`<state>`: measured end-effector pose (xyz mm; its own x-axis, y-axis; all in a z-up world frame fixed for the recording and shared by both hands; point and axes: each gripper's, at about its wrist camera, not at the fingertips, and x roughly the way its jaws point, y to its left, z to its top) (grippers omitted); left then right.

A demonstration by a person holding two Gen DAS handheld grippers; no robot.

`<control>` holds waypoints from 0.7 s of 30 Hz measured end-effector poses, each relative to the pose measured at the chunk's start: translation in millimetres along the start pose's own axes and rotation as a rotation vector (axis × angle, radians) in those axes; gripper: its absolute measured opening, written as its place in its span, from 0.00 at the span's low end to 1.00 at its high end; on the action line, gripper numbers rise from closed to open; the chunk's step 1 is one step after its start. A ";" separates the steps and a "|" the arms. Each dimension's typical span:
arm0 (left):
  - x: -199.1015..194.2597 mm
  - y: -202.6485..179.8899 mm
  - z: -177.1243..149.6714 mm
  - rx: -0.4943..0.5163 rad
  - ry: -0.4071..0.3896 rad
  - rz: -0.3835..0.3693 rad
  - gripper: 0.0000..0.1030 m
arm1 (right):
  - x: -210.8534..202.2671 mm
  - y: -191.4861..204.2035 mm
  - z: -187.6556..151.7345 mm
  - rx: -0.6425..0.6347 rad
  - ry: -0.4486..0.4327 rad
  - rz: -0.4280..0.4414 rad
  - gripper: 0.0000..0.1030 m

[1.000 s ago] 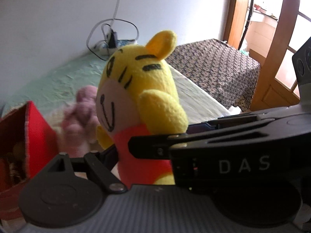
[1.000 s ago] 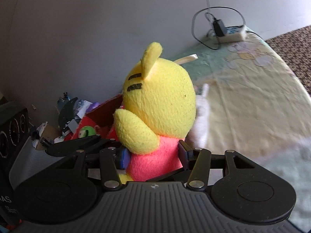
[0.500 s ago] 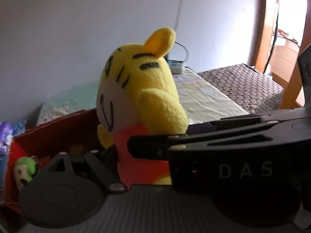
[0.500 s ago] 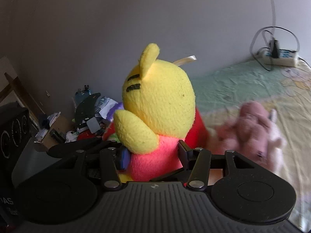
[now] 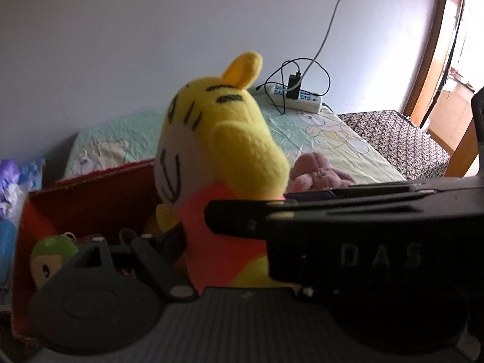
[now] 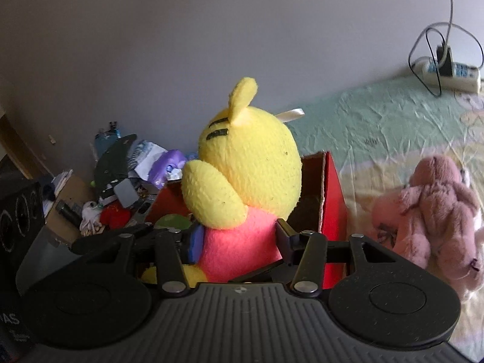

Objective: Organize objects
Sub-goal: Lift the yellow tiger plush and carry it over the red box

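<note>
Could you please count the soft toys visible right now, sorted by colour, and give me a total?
Yellow: 1, the tiger toy held by both grippers
Pink: 1, the plush lying on the bed
Green: 1, the small toy inside the red box
Total: 3

The tiger toy (image 6: 251,175) is nubby yellow fleece with a smooth pink cloth body. The pink plush (image 6: 432,208) looks shaggier and matted. The red box (image 6: 331,199) is matt cardboard with a raw brown inside. The bed sheet (image 5: 317,130) is thin, crinkled cloth. The right hand-held gripper (image 6: 239,239) is matt black plastic with shiny metal rivets.
</note>
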<state>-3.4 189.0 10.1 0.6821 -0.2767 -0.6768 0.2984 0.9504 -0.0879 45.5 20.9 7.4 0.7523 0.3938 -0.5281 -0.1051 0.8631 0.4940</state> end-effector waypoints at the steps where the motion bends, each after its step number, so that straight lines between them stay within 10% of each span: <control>1: 3.5 2.2 0.7 -0.002 0.005 -0.004 0.73 | 3.8 1.3 -0.1 -0.012 0.012 -0.016 0.49; 12: 36.3 23.1 -8.4 -0.050 0.101 -0.096 0.74 | 29.2 -1.7 -0.4 0.013 0.139 -0.100 0.55; 21: 50.1 30.9 -16.2 -0.067 0.134 -0.116 0.82 | 19.7 0.1 -5.1 -0.023 0.052 -0.130 0.60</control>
<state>29.1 206.9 -38.4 0.5494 -0.3681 -0.7501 0.3215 0.9217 -0.2168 57.0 30.4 -6.5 0.7261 0.2937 -0.6217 -0.0244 0.9147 0.4035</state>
